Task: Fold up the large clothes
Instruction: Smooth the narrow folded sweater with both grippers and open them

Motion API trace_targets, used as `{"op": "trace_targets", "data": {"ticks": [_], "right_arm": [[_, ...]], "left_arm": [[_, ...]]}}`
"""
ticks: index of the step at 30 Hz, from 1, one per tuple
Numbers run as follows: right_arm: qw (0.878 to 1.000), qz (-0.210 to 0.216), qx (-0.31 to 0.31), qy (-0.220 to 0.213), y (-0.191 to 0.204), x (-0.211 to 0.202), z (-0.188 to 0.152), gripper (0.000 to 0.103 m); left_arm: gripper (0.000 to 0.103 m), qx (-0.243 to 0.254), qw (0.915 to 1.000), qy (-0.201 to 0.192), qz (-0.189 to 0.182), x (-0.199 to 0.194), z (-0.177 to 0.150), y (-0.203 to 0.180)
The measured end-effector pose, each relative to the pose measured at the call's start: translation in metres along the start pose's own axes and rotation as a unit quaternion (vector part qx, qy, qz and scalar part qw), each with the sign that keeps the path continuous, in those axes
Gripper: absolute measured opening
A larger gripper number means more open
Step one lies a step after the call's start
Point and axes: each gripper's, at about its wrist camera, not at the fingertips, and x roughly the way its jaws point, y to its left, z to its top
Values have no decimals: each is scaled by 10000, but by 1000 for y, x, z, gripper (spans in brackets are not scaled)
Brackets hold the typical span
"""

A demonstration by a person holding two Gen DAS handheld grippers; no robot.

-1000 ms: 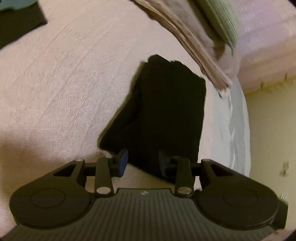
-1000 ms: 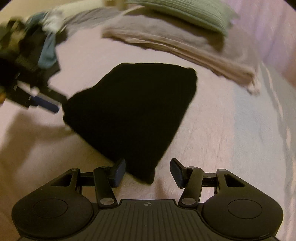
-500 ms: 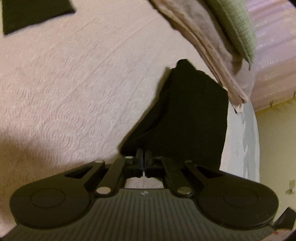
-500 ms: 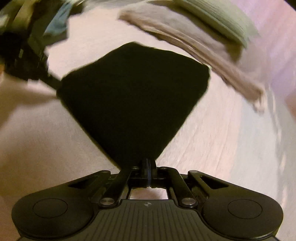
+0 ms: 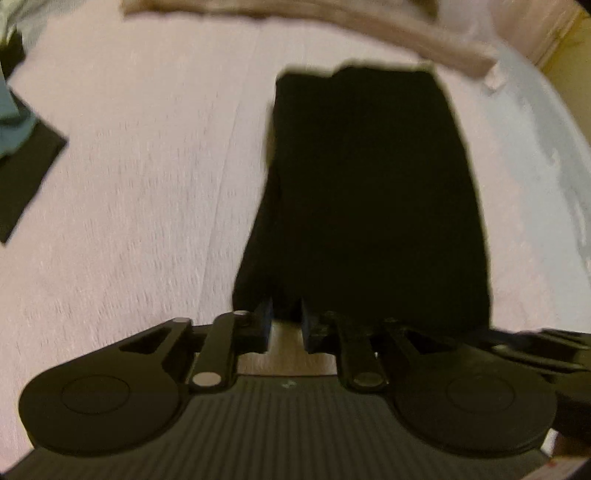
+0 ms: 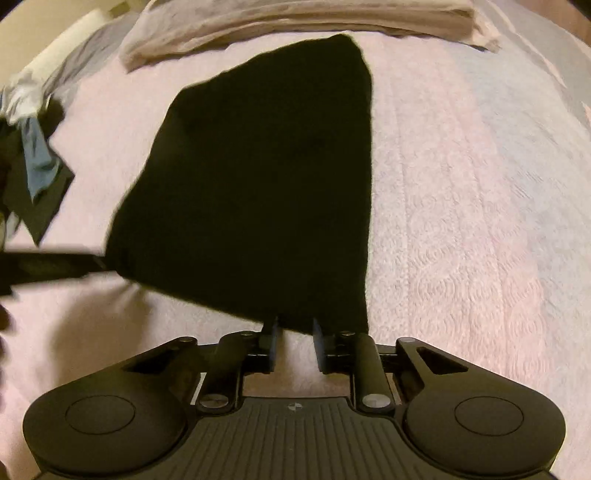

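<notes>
Garment [image 5: 369, 192] (black, folded) lay flat on the pink bedspread [image 5: 147, 166], directly ahead of both tools. Left gripper [image 5: 287, 325] stood at its near edge, jaws opening to a narrow gap, the hem between the pads but not pressed. Right gripper [image 6: 294, 341] was opening likewise, pads clear of the near corner. Beige blanket [image 6: 295, 22] lay beyond the garment's far end.

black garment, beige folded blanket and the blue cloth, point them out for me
black garment [image 6: 266, 177], right wrist view, middle of its dark fabric
beige folded blanket [image 6: 295, 22], right wrist view, its stacked front edge
blue cloth [image 6: 38, 162], right wrist view, the hanging part at the left edge
</notes>
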Motion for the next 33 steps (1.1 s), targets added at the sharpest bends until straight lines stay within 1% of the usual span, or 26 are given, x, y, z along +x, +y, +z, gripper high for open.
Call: {"op": "trace_targets", "data": {"ticks": [2,5,6,7,9,10,15,21,27,33], "right_arm": [[9996,184,160,-129,0,-17,0,35],[9984,316,373,-267,0,-43,2,44],[9981,361,406,-300,0,-50,2,45],[9978,368,439,-340,0,-57,1,47],[9980,310,418,-362,2,-68,0,49],[9982,290,393,-362,6,-71,5,49],[9985,221,320,-376,12,-88,-4,53],[9989,104,102,-443,24,-110,-5,60],[9985,159,65,-513,22,-126,-2,62],[9984,159,27,-540,19,-132,1,63]], "left_arm": [[13,31,9999,-66,117,-13,-1,-5],[23,17,9994,-6,336,-38,-4,-11],[29,-10,9993,28,377,-45,-4,-13],[32,-32,9991,38,431,-54,-4,-17],[34,0,9986,62,530,-66,-5,-23],[36,-2,9985,48,553,-73,-8,-25],[39,-65,9985,-13,540,-97,-12,-32],[42,-101,9985,-145,527,-119,-15,-40],[44,-80,9982,-278,529,-132,-12,-49],[45,-67,9981,-301,542,-136,-10,-55]]}}
